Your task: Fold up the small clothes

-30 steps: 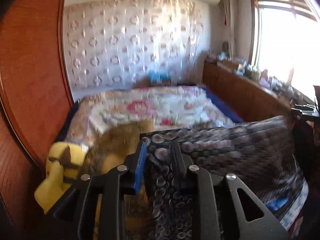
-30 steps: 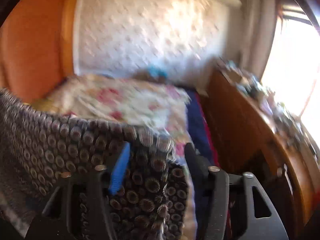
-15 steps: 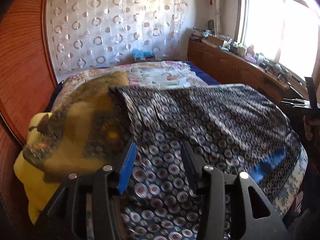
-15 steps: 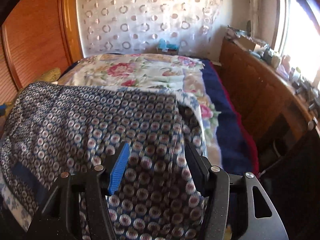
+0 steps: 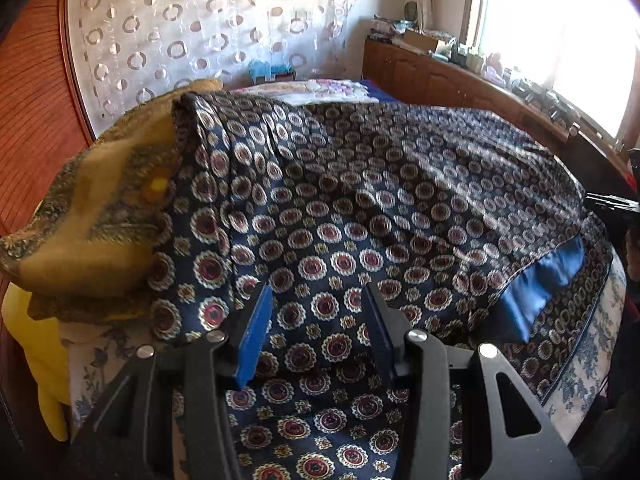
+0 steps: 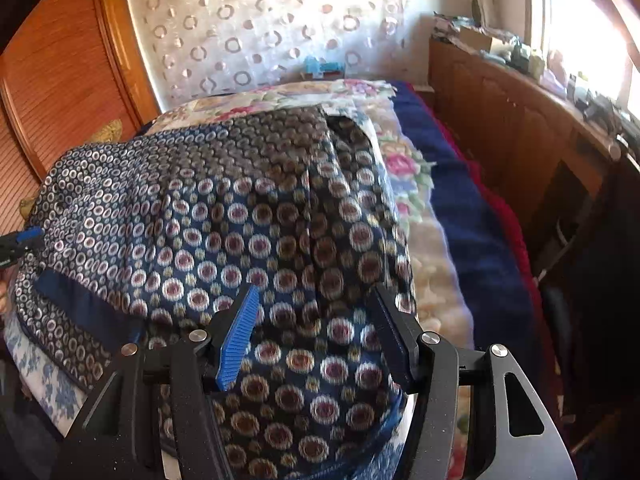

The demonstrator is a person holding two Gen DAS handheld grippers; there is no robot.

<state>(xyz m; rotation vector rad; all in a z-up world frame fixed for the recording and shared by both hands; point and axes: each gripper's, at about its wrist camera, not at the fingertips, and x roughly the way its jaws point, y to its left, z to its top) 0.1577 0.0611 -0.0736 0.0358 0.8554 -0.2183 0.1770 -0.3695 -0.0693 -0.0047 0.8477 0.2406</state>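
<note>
The patterned cloth [image 5: 360, 208] lies spread over the bed [image 6: 424, 208]. My left claw [image 5: 316, 320] and right claw [image 6: 316, 328] both stand open over its near edge, gripping nothing. It looks thin, limp and slippery, so I'd pinch the hemmed corners

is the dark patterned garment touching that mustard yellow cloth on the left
Touching. The left wrist view shows the patterned garment with its left edge draped over the mustard cloth, no gap between them.

The garment [image 5: 360, 208] lies on the bed [image 6: 404, 160], scarf [image 5: 100, 216] left.
</note>
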